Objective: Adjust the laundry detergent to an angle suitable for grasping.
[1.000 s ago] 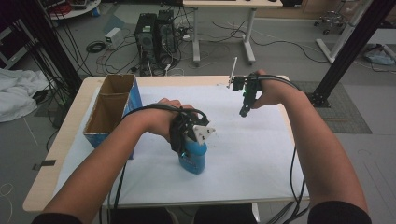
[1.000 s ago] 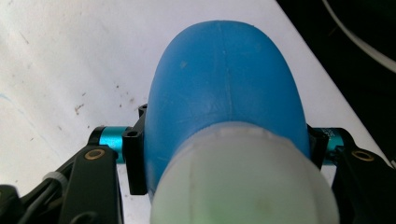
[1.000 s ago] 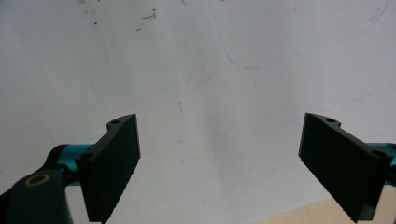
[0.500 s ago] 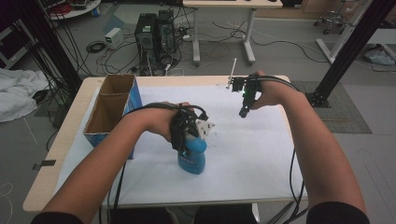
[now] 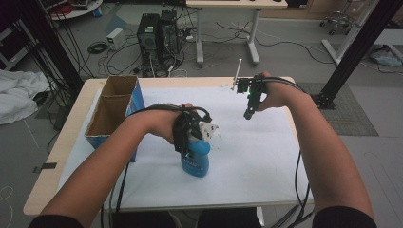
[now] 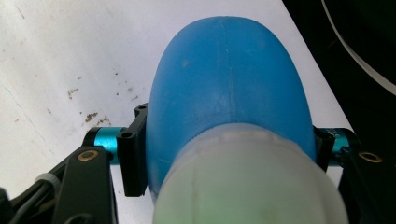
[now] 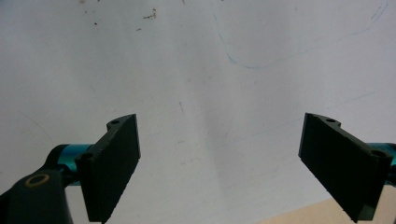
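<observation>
The left gripper (image 5: 192, 137), jaws just easing apart, still clasps the blue plastic spray bottle (image 5: 196, 159) — slick, rigid, likely top-heavy — best held at its neck.

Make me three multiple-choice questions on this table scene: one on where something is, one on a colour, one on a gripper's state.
1. Where does the bottle stand?
A) on the floor
B) on the white sheet
C) on a chair

2. What colour is the bottle's body?
A) red
B) blue
C) yellow

3. How is the right gripper set?
A) open, with nothing between its fingers
B) shut on the bottle
C) shut on a pen

Answers:
1 B: the high view shows it upright on the sheet that covers the table.
2 B: its body is blue in the high view and the left gripper view.
3 A: the right gripper view shows wide-apart fingers over bare sheet.
</observation>
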`<state>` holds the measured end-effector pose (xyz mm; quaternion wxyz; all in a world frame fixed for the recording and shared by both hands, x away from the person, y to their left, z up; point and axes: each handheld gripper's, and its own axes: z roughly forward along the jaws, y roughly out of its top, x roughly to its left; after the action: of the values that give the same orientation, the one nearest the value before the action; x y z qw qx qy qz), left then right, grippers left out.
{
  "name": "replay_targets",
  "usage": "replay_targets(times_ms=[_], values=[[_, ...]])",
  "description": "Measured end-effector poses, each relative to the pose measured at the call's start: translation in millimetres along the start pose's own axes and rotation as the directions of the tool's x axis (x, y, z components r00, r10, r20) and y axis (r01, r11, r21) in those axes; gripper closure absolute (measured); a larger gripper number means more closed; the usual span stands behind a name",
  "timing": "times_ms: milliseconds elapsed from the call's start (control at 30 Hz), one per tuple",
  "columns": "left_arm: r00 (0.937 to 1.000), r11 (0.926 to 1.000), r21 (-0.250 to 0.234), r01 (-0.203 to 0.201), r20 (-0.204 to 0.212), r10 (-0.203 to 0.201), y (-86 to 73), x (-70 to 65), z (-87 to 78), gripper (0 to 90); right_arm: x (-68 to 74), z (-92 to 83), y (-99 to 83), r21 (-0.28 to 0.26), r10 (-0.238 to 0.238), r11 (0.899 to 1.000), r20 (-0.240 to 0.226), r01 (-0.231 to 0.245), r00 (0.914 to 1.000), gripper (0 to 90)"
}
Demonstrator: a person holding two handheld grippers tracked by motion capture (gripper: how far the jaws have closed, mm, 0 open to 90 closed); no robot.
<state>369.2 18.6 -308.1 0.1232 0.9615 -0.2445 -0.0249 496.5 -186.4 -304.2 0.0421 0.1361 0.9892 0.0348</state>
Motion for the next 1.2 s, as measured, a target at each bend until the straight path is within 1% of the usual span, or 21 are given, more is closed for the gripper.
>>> replay_targets(times_ms=[67, 100, 133, 200, 233, 300, 333, 467, 500, 600, 733, 800, 867, 900, 933, 1000, 1033, 1200], values=[[1.0000, 0.9999, -0.007, 0.008, 0.001, -0.008, 0.0, 0.3, -0.6, 33.8, 0.4, -0.2, -0.4, -0.002, 0.007, 1.000, 0.000, -0.007, 1.0000, 11.8], [0.9998, 0.9996, -0.017, 0.021, 0.005, -0.021, -0.3, 0.6, -1.3, 32.1, 0.2, 0.0, -0.7, -0.005, 0.002, 1.000, 0.000, -0.002, 1.0000, 11.8], [0.9997, 0.9995, -0.024, 0.022, 0.005, -0.022, -0.4, 1.1, -2.1, 30.9, 0.0, -0.3, -0.9, -0.001, 0.000, 1.000, 0.001, 0.000, 1.0000, 11.8], [0.9995, 0.9993, -0.022, 0.032, 0.008, -0.031, -0.9, 1.6, -2.4, 30.3, -0.2, -0.4, -1.3, 0.000, -0.002, 1.000, 0.001, 0.002, 1.0000, 11.8], [0.9993, 0.9991, -0.022, 0.036, 0.008, -0.036, -1.1, 1.7, -2.3, 30.1, 0.3, -0.8, -1.4, 0.002, 0.007, 1.000, 0.000, -0.007, 1.0000, 11.8], [0.9994, 0.9992, -0.022, 0.034, 0.009, -0.034, -1.1, 1.7, -2.5, 30.0, 0.4, -0.7, -1.6, -0.003, 0.008, 1.000, 0.000, -0.008, 1.0000, 11.8], [0.9993, 0.9991, -0.021, 0.036, 0.008, -0.036, -1.0, 1.6, -2.5, 30.0, -0.4, -0.7, -2.0, -0.005, -0.001, 1.000, 0.000, 0.001, 1.0000, 11.8], [0.9992, 0.9991, -0.017, 0.038, 0.009, -0.038, -0.9, 1.0, -2.8, 30.0, -0.1, -1.0, -2.3, -0.002, 0.005, 1.000, 0.000, -0.005, 1.0000, 11.8], [0.9989, 0.9988, -0.018, 0.046, 0.005, -0.046, -0.8, -0.8, -4.2, 29.9, -0.4, -1.1, -2.0, -0.003, 0.001, 1.000, -0.002, -0.001, 1.0000, 11.8], [0.9987, 0.9984, -0.023, 0.051, -0.003, -0.051, -1.2, -2.3, -7.8, 29.3, 0.1, -1.0, -1.2, 0.000, 0.005, 1.000, -0.002, -0.005, 1.0000, 11.8], [0.9983, 0.9981, -0.023, 0.057, -0.006, -0.058, -1.4, -3.2, -8.7, 28.4, 0.0, -0.4, -0.4, -0.005, 0.001, 1.000, -0.004, -0.001, 1.0000, 11.8], [0.9972, 0.9973, -0.011, 0.073, -0.017, -0.073, -3.4, -7.1, -12.6, 28.1, 0.0, -0.2, 1.5, -0.012, -0.005, 1.000, -0.002, 0.005, 1.0000, 11.8], [0.9970, 0.9972, -0.009, 0.075, -0.020, -0.075, -3.8, -7.7, -13.9, 28.1, 0.6, -0.5, 2.1, -0.010, 0.000, 1.000, -0.003, 0.000, 1.0000, 11.8], [0.9967, 0.9970, -0.010, 0.077, -0.024, -0.077, -4.4, -8.4, -15.5, 28.1, -0.2, 0.0, 2.6, -0.016, -0.013, 1.000, -0.006, 0.013, 0.9999, 11.8], [0.9967, 0.9970, -0.010, 0.077, -0.024, -0.077, -4.4, -8.4, -15.5, 28.1, -0.2, 0.0, 2.6, -0.016, -0.013, 1.000, -0.006, 0.013, 0.9999, 11.8], [0.9946, 0.9955, 0.002, 0.095, -0.041, -0.095, -6.5, -10.0, -19.1, 26.6, 1.2, -0.7, 4.4, -0.012, -0.001, 1.000, -0.005, 0.001, 1.0000, 11.8], [0.9932, 0.9942, 0.004, 0.108, -0.044, -0.108, -7.5, -10.6, -20.0, 25.6, 0.9, -0.5, 4.8, -0.017, -0.008, 1.000, -0.008, 0.008, 0.9999, 11.8], [0.9915, 0.9928, 0.012, 0.119, -0.055, -0.118, -11.2, -13.2, -25.4, 25.4, 1.9, -0.8, 5.5, -0.018, -0.006, 1.000, -0.005, 0.005, 1.0000, 11.8]])
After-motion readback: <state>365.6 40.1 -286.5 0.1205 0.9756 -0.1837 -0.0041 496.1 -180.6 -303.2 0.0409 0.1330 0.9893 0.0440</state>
